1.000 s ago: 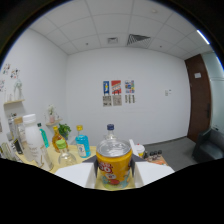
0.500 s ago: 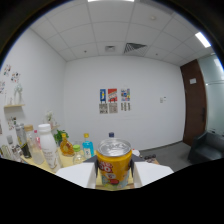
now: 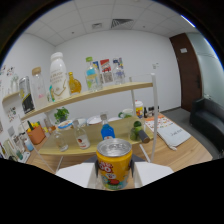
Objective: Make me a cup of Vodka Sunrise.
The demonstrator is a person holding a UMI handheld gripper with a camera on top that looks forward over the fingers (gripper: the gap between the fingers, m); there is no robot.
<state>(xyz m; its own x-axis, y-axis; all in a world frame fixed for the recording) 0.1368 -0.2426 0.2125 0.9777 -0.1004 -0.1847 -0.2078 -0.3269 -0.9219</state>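
A yellow drink can (image 3: 114, 162) with a silver top and a red-and-blue label stands upright between my gripper's (image 3: 114, 175) two white fingers (image 3: 75, 175), which are shut on its sides. It is held up in front of a two-level wooden shelf (image 3: 102, 93). On the top board stand a white bottle (image 3: 59, 77), an amber bottle (image 3: 74, 84) and clear bottles (image 3: 91, 75). On the lower board, just beyond the can, are a blue-labelled bottle (image 3: 106, 131), a small clear bottle (image 3: 81, 138) and green limes (image 3: 136, 131).
White posts (image 3: 153, 112) carry the shelf at its right end. A printed sheet (image 3: 170, 132) lies on the wooden table to the right. An orange pen holder (image 3: 36, 134) and a small plant (image 3: 61, 115) are at the left. A dark sofa (image 3: 210, 120) and a brown door (image 3: 187, 70) are far right.
The view has swung from the open room and far wall toward the shelf, which now fills the scene close ahead. The can stays gripped between the fingers.
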